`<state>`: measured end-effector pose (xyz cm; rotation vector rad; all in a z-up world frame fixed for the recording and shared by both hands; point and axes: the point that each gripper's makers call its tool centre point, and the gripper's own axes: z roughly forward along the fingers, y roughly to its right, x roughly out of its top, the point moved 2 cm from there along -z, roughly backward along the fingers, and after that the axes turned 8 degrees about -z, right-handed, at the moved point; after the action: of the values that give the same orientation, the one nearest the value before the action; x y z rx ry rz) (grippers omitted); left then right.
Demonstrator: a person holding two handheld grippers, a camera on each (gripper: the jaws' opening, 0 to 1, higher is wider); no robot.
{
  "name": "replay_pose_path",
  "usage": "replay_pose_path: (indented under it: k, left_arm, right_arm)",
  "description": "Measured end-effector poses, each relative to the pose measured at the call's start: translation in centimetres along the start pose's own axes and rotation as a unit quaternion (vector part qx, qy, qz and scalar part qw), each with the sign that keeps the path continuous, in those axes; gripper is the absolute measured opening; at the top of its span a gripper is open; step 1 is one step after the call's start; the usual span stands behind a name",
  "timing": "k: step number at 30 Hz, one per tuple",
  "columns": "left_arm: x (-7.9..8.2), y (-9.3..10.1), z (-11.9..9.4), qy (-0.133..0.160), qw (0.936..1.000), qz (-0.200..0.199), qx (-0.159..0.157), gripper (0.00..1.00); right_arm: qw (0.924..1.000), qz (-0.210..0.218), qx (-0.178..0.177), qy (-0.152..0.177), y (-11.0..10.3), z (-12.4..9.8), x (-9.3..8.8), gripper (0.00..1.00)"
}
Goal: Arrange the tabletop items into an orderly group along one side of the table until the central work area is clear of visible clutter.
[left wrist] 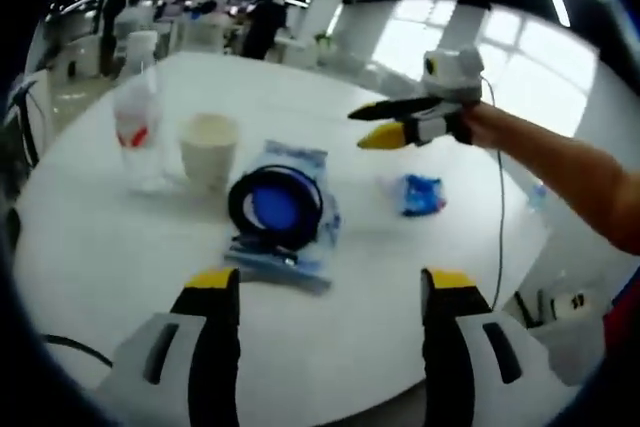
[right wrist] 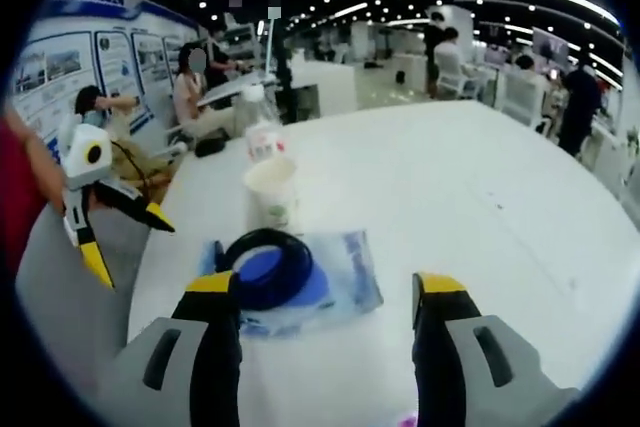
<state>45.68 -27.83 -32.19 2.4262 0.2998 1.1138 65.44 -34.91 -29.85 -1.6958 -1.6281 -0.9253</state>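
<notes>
Four items sit on the table point(left wrist: 90, 247): bottle point(left wrist: 138, 127), cup point(left wrist: 208, 149), bagged black coil point(left wrist: 278, 205), small blue packet point(left wrist: 420, 194).

Coil bag is the key one. In the left gripper view it lies dead ahead of my left gripper point(left wrist: 330, 292), just above the fingers point(left wrist: 215, 297) at frame centre, slightly left of the gap's midline. Left fingers are spread wide, nothing between them.

In the right gripper view the same bag point(right wrist: 300, 282) sits just above and inside my right gripper point(right wrist: 325, 297), overlapping the left finger point(right wrist: 215, 297) in frame; I can't tell if it's touching. Right fingers also spread, holding nothing.

Both are near the bag. The right gripper point(left wrist: 415, 122) shows at upper right of the left view, hovering above the table past the blue packet, so I judge the left to be lower and better lined up for the bag, and the right nearer the packet.

Bag's long axis: in the left view it runs from lower left to upper right, roughly along my approach. The coil is round, no direction of its own. Cup point(right wrist: 272, 192) and bottle point(right wrist: 262, 132) stand upright, close together at upper left of the bag, already a pair.

My call: push or pinch the bag toward cup and bottle, then bring the packet over.
</notes>
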Motion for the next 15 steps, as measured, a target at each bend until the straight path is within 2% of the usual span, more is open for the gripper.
replay_pose_path:
  k: [2, 6, 9, 15]
  left_arm:
    - [-0.3, -0.5, 0.6, -0.007, 0.9996, -0.025, 0.006, 0.61]
    - [-0.8, -1.2, 1.5, -0.020, 0.9985, -0.048, 0.018, 0.57]
    - [-1.1, -1.6, 2.2, -0.024, 0.9955, -0.088, 0.027, 0.51]
    - [-1.0, -2.3, 3.4, -0.022, 0.9936, -0.101, 0.047, 0.45]
  right_arm:
    - [1.0000, 0.004, 0.004, -0.002, 0.3, 0.6, -0.4, 0.69]
    - [0.9999, 0.010, 0.012, -0.006, 0.8, 1.4, -1.0, 0.68]
    - [0.9997, 0.014, 0.017, -0.008, 1.2, 2.1, -1.3, 0.68]
    - [0.9995, 0.018, 0.026, -0.009, 1.5, 2.9, -1.7, 0.65]
